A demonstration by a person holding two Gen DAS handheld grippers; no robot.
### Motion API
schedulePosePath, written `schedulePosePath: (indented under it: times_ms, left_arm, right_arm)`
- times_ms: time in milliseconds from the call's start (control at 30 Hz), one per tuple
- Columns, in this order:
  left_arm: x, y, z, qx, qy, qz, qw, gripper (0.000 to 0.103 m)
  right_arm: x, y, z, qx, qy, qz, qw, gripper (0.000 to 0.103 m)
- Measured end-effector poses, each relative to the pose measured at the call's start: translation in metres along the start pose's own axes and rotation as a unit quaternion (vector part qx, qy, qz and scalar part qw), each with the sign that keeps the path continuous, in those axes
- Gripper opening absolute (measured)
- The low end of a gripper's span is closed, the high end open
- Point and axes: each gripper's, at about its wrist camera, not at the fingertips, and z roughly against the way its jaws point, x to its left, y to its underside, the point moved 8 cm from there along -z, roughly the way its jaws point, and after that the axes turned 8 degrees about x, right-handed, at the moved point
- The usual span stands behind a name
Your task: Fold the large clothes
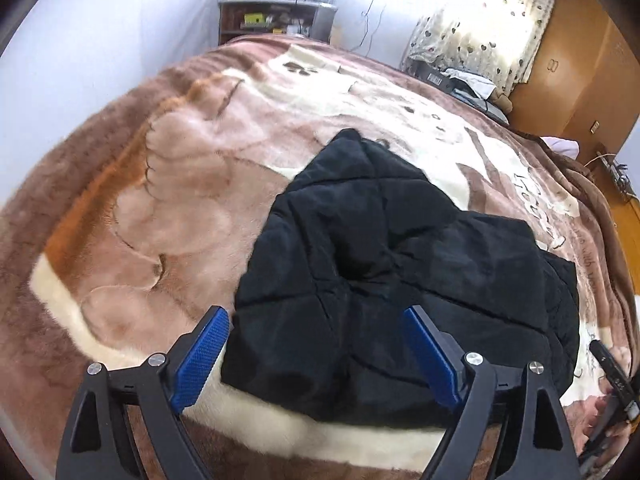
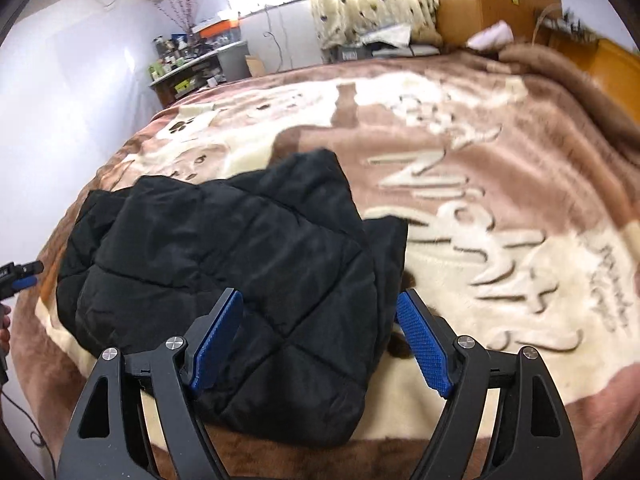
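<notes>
A black quilted jacket (image 1: 400, 272) lies bunched and partly folded on the bed (image 1: 160, 208), close to the near edge, on a plush brown and cream blanket (image 2: 500, 208) (large cream lettering runs across it). The left gripper (image 1: 316, 354) hovers above the jacket's near-left part with its jaws spread wide, holding nothing. The right gripper (image 2: 320, 334) hangs over the jacket's near-right corner, jaws equally wide and empty. A cluttered shelf (image 1: 276, 20) stands beyond the far edge.
</notes>
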Motion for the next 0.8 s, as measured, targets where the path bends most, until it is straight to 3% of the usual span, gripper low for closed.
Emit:
schedulePosePath:
  times_ms: [133, 233, 300, 367, 567, 800]
  left_arm:
    - [-0.020, 0.024, 0.015, -0.009, 0.011, 0.009, 0.9999, 0.089]
    - [-0.032, 0.044, 0.021, -0.010, -0.012, 0.006, 0.9999, 0.089]
    - [-0.041, 0.057, 0.026, -0.010, -0.023, -0.005, 0.9997, 0.089]
    - [-0.047, 0.070, 0.031, -0.013, -0.063, -0.016, 0.9978, 0.089]
    - [-0.080, 0.101, 0.054, -0.045, -0.049, -0.051, 0.9965, 0.089]
    - [-0.105, 0.133, 0.070, -0.065, -0.079, -0.108, 0.9889, 0.089]
  right_arm:
    - [0.019, 0.010, 0.019, -0.007, 0.005, 0.017, 1.000, 0.079]
    - [0.032, 0.019, 0.024, -0.008, 0.010, 0.026, 1.000, 0.079]
    - [0.044, 0.027, 0.031, -0.010, 0.018, 0.030, 0.999, 0.079]
    - [0.051, 0.035, 0.037, -0.010, 0.017, 0.029, 0.999, 0.079]
    - [0.073, 0.049, 0.056, -0.021, -0.005, 0.010, 1.000, 0.079]
    - [0.090, 0.065, 0.077, -0.046, 0.027, 0.037, 0.998, 0.079]
